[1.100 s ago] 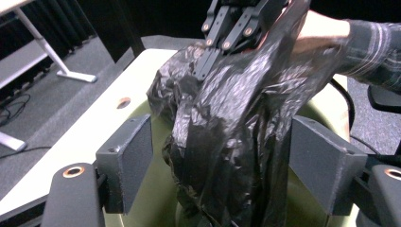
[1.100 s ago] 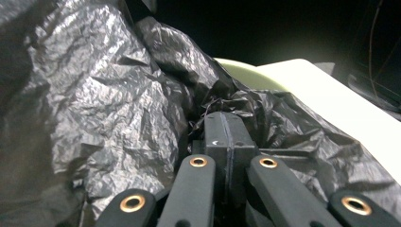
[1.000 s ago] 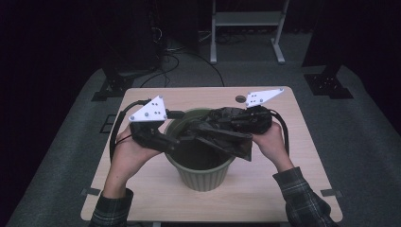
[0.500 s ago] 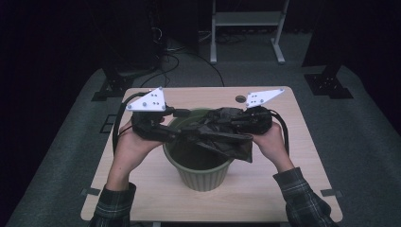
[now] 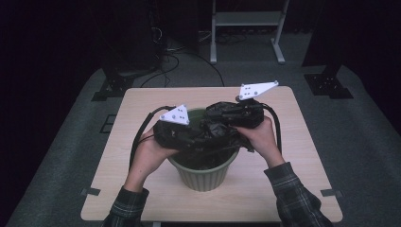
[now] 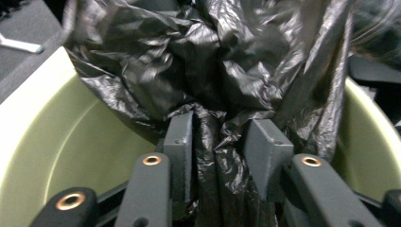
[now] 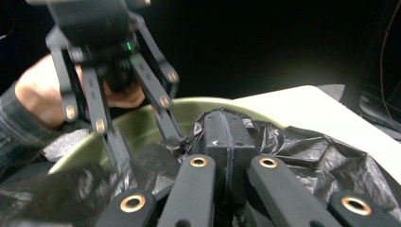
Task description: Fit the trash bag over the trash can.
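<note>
At the near edge of the high view, two forearms in plaid sleeves come in over the pale wooden table. Just beyond them a green bucket stands on the table, a little nearer than its middle.

Over the bucket's mouth both hands hold a crumpled black plastic bag, which hangs partly down inside. The left hand grips the left gripper at the bucket's left rim, its grey three-cornered plate tilted on top. In the left gripper view this gripper points down into the pale green interior, and its jaws have just been closing: they stand partly open with a twisted fold of the bag running between the two pads. The film touches the inner faces of both, but whether the pads press it firmly I cannot tell.

The right hand holds the right gripper at the far right of the rim. In the right gripper view its jaws are closed flat together, with the bag pinched in between and bunched around them; the left gripper shows beyond, reaching down into the bucket.

Farther off, behind the table, cables trail across grey carpet and a metal stand rises in the dark.
</note>
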Tool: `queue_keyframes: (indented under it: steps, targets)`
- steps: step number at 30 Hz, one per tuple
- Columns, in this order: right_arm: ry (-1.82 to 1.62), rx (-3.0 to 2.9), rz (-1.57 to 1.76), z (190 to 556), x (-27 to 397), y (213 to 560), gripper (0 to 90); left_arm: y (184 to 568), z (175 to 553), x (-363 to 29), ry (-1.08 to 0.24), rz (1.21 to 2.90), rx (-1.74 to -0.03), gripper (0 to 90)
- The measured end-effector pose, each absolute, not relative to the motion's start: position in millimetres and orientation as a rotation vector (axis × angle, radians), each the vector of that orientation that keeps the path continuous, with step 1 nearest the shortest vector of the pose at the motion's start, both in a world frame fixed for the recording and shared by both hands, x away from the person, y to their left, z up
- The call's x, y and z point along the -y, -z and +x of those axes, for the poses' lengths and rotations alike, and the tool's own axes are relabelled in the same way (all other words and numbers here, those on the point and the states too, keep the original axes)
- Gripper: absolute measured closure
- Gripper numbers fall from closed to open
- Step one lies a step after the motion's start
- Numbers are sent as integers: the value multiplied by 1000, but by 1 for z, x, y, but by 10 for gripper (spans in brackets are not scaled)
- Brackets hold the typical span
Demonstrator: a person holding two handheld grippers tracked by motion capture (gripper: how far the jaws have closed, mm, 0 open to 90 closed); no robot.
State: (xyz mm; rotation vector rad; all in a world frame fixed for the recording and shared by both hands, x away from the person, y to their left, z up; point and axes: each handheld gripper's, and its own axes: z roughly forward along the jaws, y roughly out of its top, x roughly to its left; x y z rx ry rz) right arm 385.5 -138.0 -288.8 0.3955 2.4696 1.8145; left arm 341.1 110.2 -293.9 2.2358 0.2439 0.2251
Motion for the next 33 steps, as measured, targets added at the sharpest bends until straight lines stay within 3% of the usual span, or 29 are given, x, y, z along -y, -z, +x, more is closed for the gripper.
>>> queue_keyframes:
  steps: [4, 8, 17, 22, 24, 27, 33]
  targets:
    - [-1803, -2498, 368, 383, 131, 291, 900, 290, 338, -120, -291, 2194, -275, 385]
    - [-1814, -2509, 347, 382, 133, 293, 900, 279, 340, -134, -296, 2114, -288, 377]
    - [-1932, -2493, 269, 378, 136, 291, 900, 279, 351, -119, -262, 2132, -248, 516]
    - [-1940, -2484, 251, 376, 138, 288, 900, 283, 351, -109, -240, 2164, -223, 725]
    - [-1937, -2465, 261, 374, 141, 288, 785, 284, 350, -111, -261, 2160, -230, 790]
    - [-1954, -2418, 316, 371, 154, 286, 689, 287, 349, -122, -299, 2132, -252, 832]
    - [-1921, -2362, 415, 365, 184, 285, 654, 292, 347, -136, -314, 2107, -281, 837]
